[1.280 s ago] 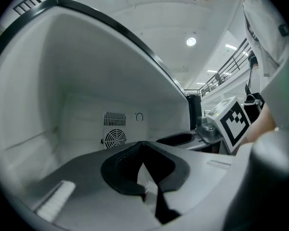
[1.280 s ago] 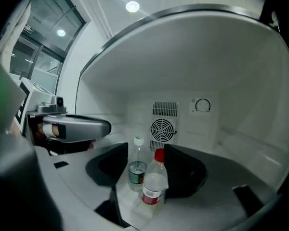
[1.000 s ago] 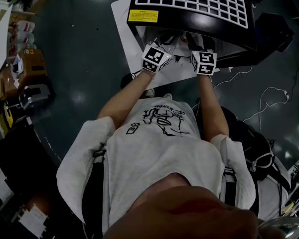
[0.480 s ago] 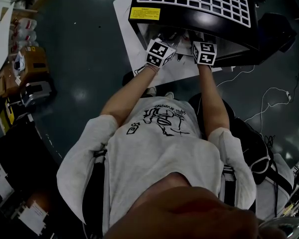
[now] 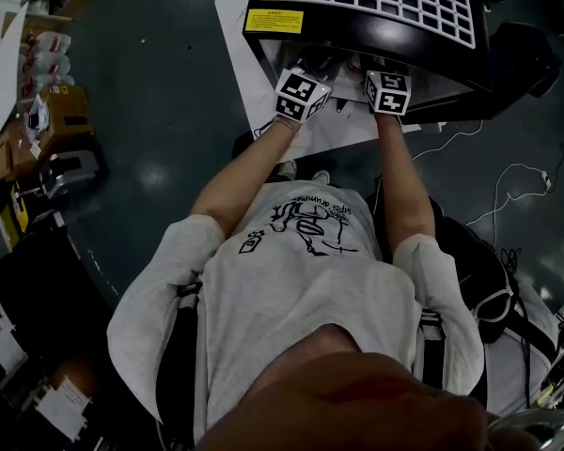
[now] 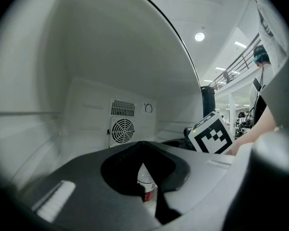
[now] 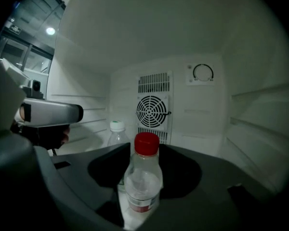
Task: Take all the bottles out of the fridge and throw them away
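Note:
A clear bottle with a red cap (image 7: 143, 177) stands upright on the white fridge floor, between the jaws of my right gripper (image 7: 140, 203). Those jaws have just been closing around it, and a thin strip of floor still shows at its left. A second bottle with a white cap (image 7: 117, 134) stands behind it, near the back wall. Through the narrow gap of my left gripper (image 6: 148, 198) I see a small bottle with a red label (image 6: 147, 184) farther in, untouched. In the head view both marker cubes (image 5: 302, 95) (image 5: 387, 92) sit at the mouth of the black fridge (image 5: 376, 40).
A fan grille (image 7: 153, 110) and a dial (image 7: 203, 72) are on the fridge's back wall, with shelf ribs on the side walls. The fridge stands on a white sheet (image 5: 240, 54). Boxes (image 5: 61, 111) lie at the left, and cables (image 5: 508, 186) and a dark bag (image 5: 489, 280) at the right.
In the head view the right gripper's cube has gone deeper into the fridge mouth. The left cube has barely shifted.

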{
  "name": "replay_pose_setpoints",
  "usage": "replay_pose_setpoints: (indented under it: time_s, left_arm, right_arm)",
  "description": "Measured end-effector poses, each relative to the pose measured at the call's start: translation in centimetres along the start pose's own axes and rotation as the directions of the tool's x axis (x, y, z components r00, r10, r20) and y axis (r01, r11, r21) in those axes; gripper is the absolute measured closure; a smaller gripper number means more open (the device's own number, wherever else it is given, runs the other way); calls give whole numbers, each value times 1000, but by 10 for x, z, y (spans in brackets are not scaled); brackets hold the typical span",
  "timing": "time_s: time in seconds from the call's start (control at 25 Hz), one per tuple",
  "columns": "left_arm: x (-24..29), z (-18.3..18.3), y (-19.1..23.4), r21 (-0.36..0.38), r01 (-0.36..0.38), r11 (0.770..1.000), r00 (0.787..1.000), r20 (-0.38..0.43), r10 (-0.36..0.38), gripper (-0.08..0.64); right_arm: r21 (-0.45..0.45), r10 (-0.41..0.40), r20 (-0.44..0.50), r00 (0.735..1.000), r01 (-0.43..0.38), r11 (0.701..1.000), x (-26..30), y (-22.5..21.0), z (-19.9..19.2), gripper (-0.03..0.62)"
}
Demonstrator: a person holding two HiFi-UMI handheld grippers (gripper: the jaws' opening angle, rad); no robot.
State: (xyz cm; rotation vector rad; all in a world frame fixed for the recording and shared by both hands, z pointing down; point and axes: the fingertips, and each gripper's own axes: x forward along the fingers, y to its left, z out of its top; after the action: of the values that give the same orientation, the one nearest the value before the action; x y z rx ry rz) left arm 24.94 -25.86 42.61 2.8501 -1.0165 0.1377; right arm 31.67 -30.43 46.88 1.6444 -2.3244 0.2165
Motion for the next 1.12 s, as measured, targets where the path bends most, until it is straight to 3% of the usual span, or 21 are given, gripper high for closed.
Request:
replay_pose_setpoints:
  time_s: [0.36, 1.12]
  left_arm:
    - [-6, 4, -5, -1, 7, 1000, 1000, 9, -7, 551]
    - [-29, 20, -24, 2, 45, 999, 999, 28, -45, 551]
  right_arm:
    - [-25, 6, 18, 1000, -6, 1000, -12, 4, 6, 433]
    - [-27, 66, 43, 997, -65, 998, -70, 31, 30, 434]
